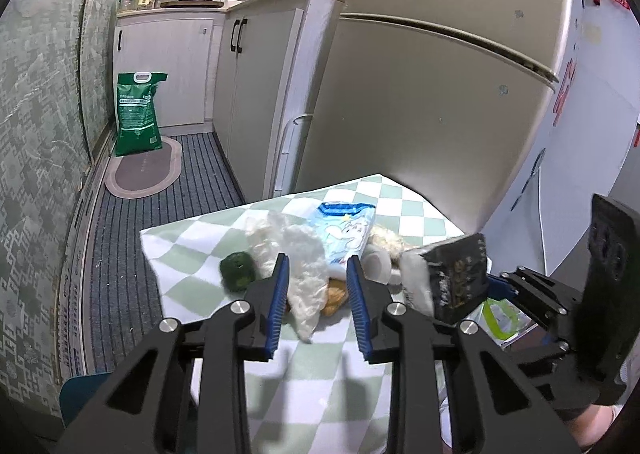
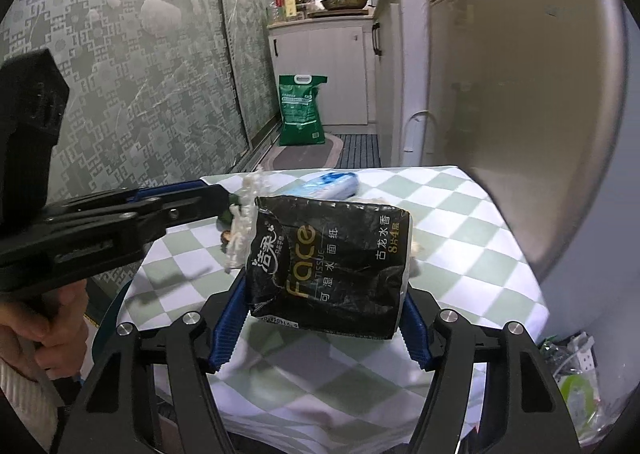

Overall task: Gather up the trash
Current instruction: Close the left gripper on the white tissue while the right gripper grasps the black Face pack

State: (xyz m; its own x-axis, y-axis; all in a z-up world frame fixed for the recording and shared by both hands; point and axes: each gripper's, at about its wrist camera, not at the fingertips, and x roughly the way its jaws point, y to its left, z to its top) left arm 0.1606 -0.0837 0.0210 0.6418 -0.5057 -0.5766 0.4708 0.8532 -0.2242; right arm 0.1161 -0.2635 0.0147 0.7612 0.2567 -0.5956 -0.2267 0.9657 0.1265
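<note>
Between right fingers (image 2: 230,318): black tissue pack (image 2: 328,266), clamped.

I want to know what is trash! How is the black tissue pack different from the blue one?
The black tissue pack is lifted off the table, clamped in the right tool; the blue tissue pack lies flat on the checkered cloth. The black pack is dark with gold lettering, the blue pack light with a white cartoon figure. The black pack looks crumpled; the blue one looks smoother. Both are soft plastic packs.
</note>
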